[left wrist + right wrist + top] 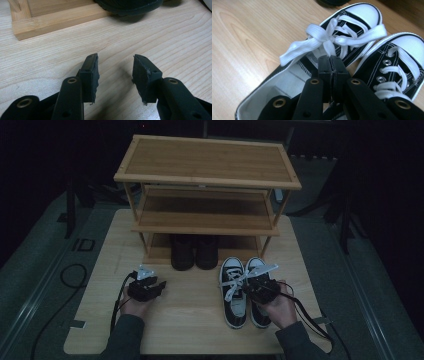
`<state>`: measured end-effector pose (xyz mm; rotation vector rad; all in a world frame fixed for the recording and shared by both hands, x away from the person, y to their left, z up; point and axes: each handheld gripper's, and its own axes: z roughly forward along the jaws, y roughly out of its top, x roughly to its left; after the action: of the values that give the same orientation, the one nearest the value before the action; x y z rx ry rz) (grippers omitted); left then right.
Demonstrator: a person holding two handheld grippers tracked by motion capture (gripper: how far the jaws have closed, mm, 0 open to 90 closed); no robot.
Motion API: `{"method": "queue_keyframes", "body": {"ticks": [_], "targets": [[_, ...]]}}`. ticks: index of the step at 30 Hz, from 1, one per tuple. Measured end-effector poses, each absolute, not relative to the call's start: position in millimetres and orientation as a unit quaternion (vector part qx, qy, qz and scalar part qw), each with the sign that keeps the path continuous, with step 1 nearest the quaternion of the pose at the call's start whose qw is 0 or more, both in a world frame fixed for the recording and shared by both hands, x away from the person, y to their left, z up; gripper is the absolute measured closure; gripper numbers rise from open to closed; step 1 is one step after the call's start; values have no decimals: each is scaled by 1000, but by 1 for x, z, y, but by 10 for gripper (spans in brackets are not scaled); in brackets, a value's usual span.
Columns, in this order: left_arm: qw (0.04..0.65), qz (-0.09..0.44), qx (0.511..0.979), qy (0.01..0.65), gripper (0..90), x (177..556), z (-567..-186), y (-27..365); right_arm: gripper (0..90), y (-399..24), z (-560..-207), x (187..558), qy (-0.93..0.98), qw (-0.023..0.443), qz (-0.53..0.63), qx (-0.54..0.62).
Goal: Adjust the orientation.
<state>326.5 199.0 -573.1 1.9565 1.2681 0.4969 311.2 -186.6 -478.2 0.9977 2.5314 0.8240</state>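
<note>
A pair of black sneakers (235, 295) with white toe caps and white laces stands on the wooden table (190, 320), right of centre. My right gripper (260, 285) hovers over them. In the right gripper view its pads (324, 67) meet just below the knot of the left sneaker's white lace (322, 37), and a lace strand runs down between their tips. The second sneaker (397, 62) lies to the right. My left gripper (147, 287) rests low over bare table at the left, open, with nothing between its fingers (91, 75).
A three-tier bamboo shoe rack (207, 180) stands at the back of the table. A pair of dark boots (194, 251) sits on its bottom shelf; one boot's sole (127, 6) and the rack's base (50, 21) lie ahead of the left gripper. Cables trail off both sides.
</note>
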Motion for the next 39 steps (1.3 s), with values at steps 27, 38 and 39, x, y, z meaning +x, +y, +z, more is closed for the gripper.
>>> {"method": "queue_keyframes", "body": {"ticks": [27, 38, 39], "targets": [[369, 194, 763, 494, 561, 326, -573, 199, 518, -212, -479, 287, 869, 131, 293, 377], [370, 194, 762, 495, 560, 326, -573, 199, 372, -219, -488, 284, 858, 130, 275, 413], [370, 194, 762, 495, 561, 326, -573, 199, 372, -220, -489, 285, 856, 124, 281, 415]]}}
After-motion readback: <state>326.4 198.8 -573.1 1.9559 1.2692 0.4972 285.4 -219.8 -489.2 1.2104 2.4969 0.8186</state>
